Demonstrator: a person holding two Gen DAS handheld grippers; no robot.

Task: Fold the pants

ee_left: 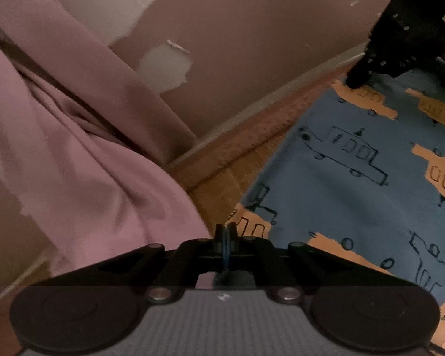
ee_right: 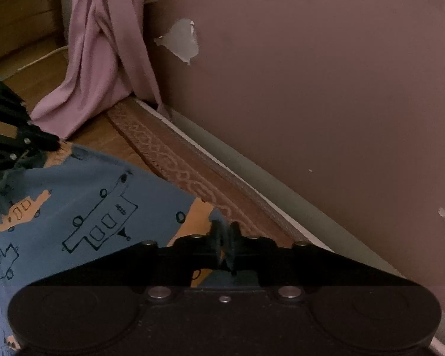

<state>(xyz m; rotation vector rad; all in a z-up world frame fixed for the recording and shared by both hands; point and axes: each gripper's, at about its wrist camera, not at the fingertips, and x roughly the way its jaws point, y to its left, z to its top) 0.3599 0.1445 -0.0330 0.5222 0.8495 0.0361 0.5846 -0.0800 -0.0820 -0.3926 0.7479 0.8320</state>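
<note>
The pants [ee_left: 356, 160] are blue cloth printed with black-line and orange vehicles, spread over the floor at the right of the left wrist view. My left gripper [ee_left: 226, 231] is shut on a blue edge of the pants, pinched between its fingers. In the right wrist view the pants [ee_right: 83, 207] fill the lower left. My right gripper [ee_right: 227, 231] is shut on a corner of the cloth. The right gripper [ee_left: 356, 81] shows as a dark shape at the far corner of the pants. The left gripper [ee_right: 49, 142] reaches in from the left edge, holding the pants' far corner.
A pink-brown wall [ee_right: 326, 89] with peeling paint patches runs close ahead, with a pale baseboard [ee_right: 252, 190]. A patterned brown rug border [ee_right: 175, 166] lies along it on wooden floor [ee_left: 222, 184]. A mauve curtain [ee_left: 59, 133] hangs at left, reaching the floor. A white cable [ee_right: 41, 59] lies behind.
</note>
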